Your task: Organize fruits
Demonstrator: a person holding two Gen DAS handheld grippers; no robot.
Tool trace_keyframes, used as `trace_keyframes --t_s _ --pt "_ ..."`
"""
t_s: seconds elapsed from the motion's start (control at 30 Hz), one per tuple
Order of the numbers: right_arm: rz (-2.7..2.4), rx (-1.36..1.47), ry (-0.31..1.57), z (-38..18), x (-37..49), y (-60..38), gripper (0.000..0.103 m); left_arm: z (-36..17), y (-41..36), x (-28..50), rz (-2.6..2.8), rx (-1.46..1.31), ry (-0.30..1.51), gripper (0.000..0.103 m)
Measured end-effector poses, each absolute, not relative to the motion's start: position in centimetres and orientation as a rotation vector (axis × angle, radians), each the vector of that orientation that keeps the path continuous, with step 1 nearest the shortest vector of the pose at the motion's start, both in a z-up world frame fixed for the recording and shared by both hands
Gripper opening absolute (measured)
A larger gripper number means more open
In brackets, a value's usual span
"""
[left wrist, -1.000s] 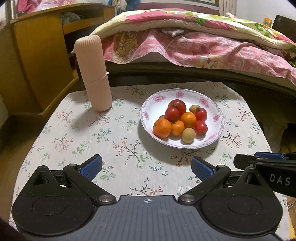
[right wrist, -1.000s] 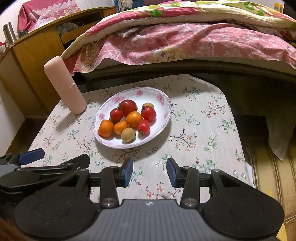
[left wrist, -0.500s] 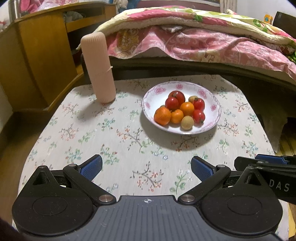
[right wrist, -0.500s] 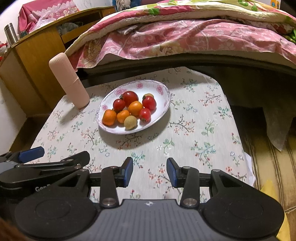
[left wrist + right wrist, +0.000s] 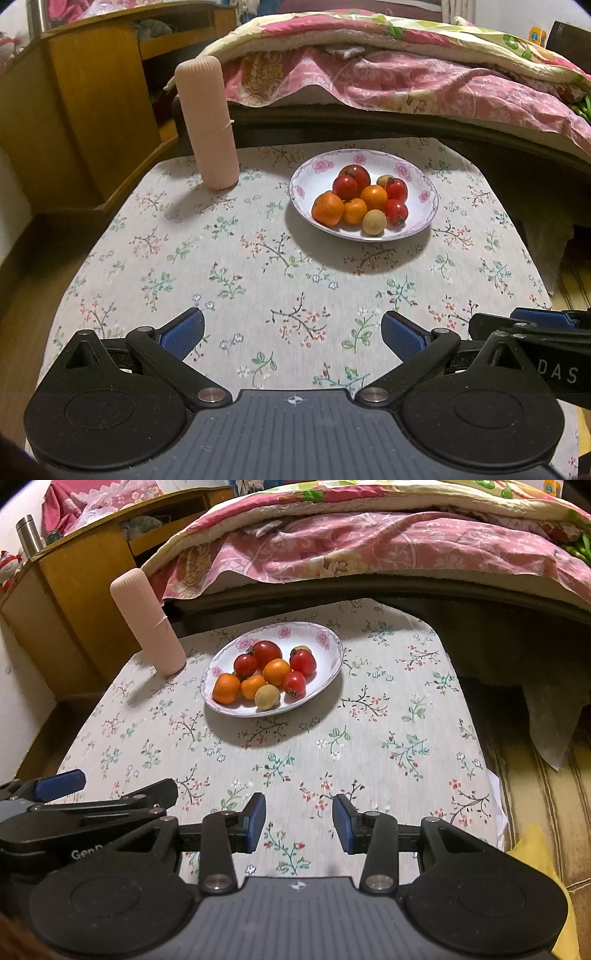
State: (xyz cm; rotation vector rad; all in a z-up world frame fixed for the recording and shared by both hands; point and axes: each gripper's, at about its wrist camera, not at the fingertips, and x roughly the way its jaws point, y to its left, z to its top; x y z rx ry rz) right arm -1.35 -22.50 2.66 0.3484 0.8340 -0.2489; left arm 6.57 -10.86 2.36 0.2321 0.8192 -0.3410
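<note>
While every fruit sits heaped in the shallow white plate with pink flowers on its rim (image 5: 424,192), neither tool holds anything. The left gripper (image 5: 292,334), along the bottom of the left wrist view, has its blue-padded fingers spread wide over the floral tablecloth (image 5: 236,266); the right gripper (image 5: 299,821), at the bottom of the right wrist view, shows a narrower gap between its fingers, also empty. Both hang well short of the plate, which lies in the upper middle of each frame.

On the plate the red tomatoes (image 5: 355,176) fill the far side, the orange mandarins (image 5: 327,208) the near left, and a small tan round fruit (image 5: 374,222) rests at the near edge. A tall ribbed pink cylinder (image 5: 207,122) stands upright at upper left, apart from the plate.

By my reading, the sorting is either finished or not begun; no second dish is visible. If a pick comes next, the tan fruit is the easiest reach, calling for a forward descent and a gentle closing so nothing rolls.
</note>
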Motion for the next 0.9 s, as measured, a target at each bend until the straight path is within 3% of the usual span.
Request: trace_keyframes --t_s 0.9 --pt "-0.220 0.330 0.857 2.5 -3.9 -20.4 0.041 2.4 -9.6 4.2 -0.335 0.252 0.825 0.101"
